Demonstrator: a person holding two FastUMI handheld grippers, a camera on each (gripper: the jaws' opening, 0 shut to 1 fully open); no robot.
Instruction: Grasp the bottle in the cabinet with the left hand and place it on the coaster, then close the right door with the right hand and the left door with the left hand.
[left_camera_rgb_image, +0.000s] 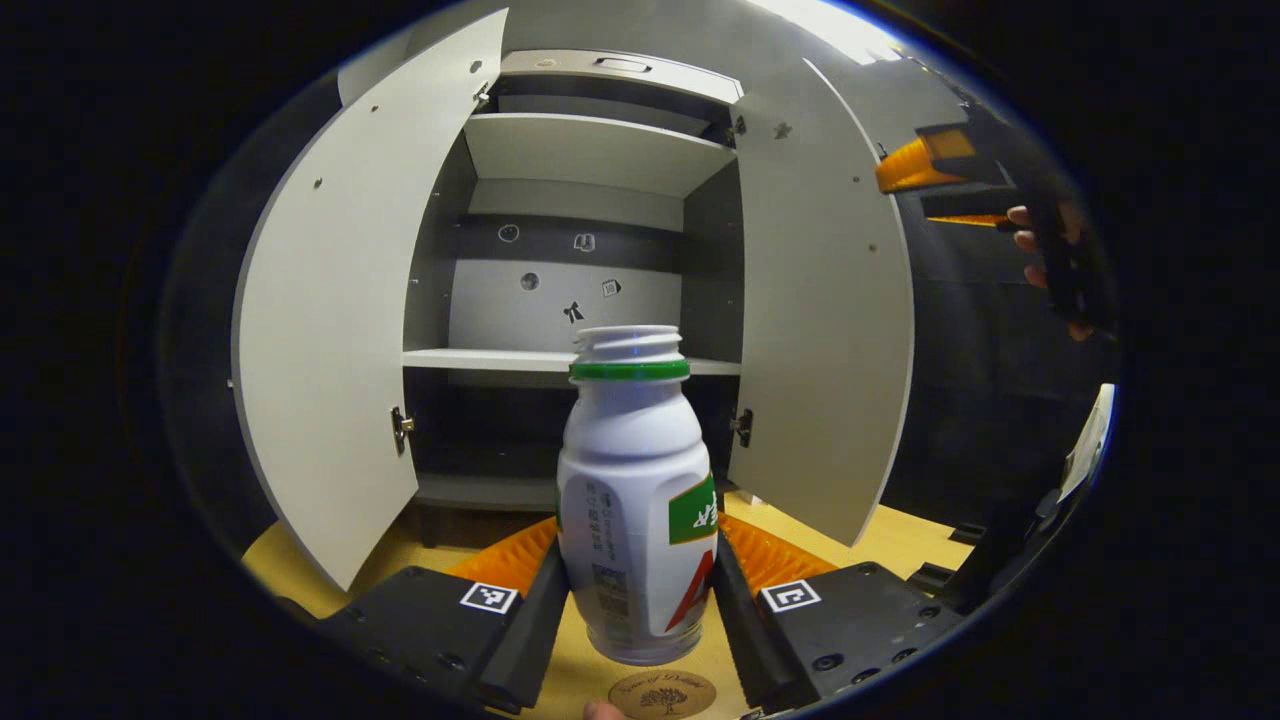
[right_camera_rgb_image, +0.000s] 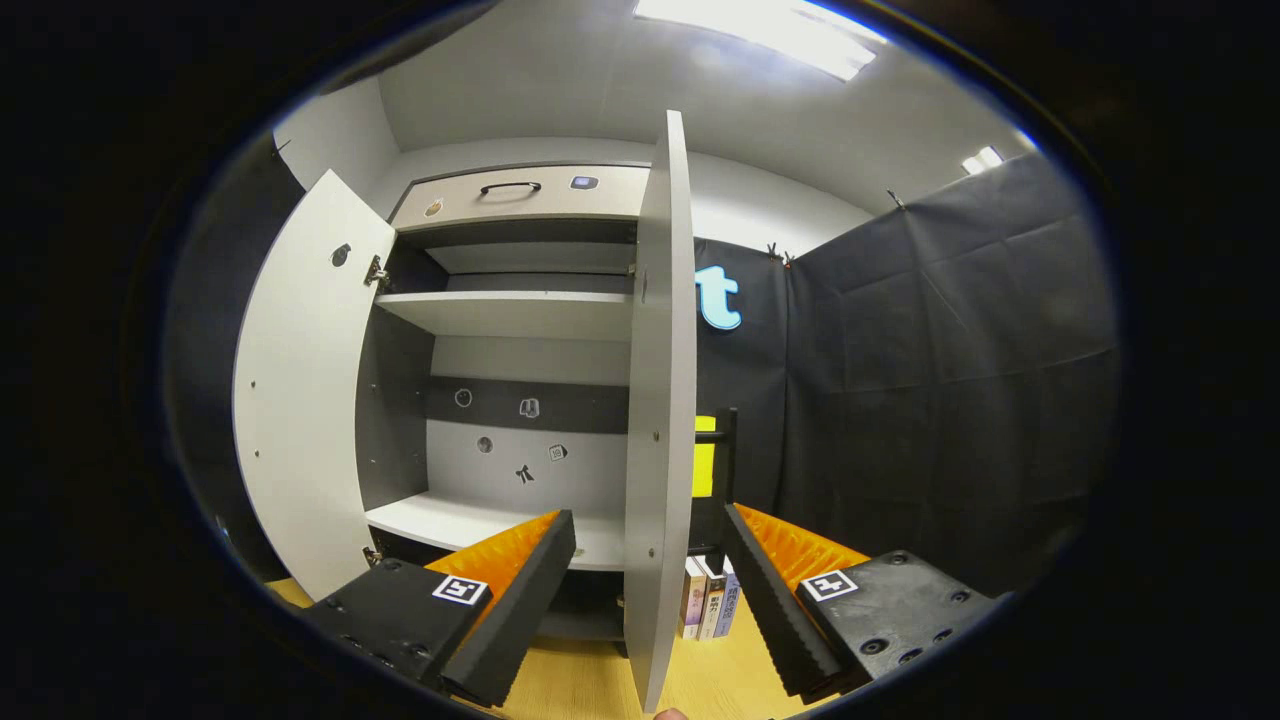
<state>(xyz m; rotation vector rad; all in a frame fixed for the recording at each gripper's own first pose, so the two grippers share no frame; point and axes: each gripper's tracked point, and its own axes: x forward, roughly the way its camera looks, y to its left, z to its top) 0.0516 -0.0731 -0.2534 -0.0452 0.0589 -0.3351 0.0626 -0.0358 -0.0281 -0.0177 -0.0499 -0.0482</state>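
Observation:
A white bottle (left_camera_rgb_image: 636, 500) with a green neck band and no cap stands upright between the fingers of my left gripper (left_camera_rgb_image: 640, 530), which is shut on its lower body. The bottle's base hangs just above a round wooden coaster (left_camera_rgb_image: 662, 694) on the table. Behind it the cabinet (left_camera_rgb_image: 590, 150) stands with its left door (left_camera_rgb_image: 340, 330) and right door (left_camera_rgb_image: 820, 330) both swung wide. In the right gripper view, my right gripper (right_camera_rgb_image: 650, 515) is open, with the right door's edge (right_camera_rgb_image: 660, 400) upright between its fingers, farther off. The left door (right_camera_rgb_image: 300, 400) shows there too.
The wooden table (left_camera_rgb_image: 900, 540) runs in front of the cabinet. A hand (left_camera_rgb_image: 1040, 250) holds the other gripper (left_camera_rgb_image: 960, 170) high, beyond the right door. Several books (right_camera_rgb_image: 710, 600) stand on the table beside the cabinet. Black cloth walls close the booth.

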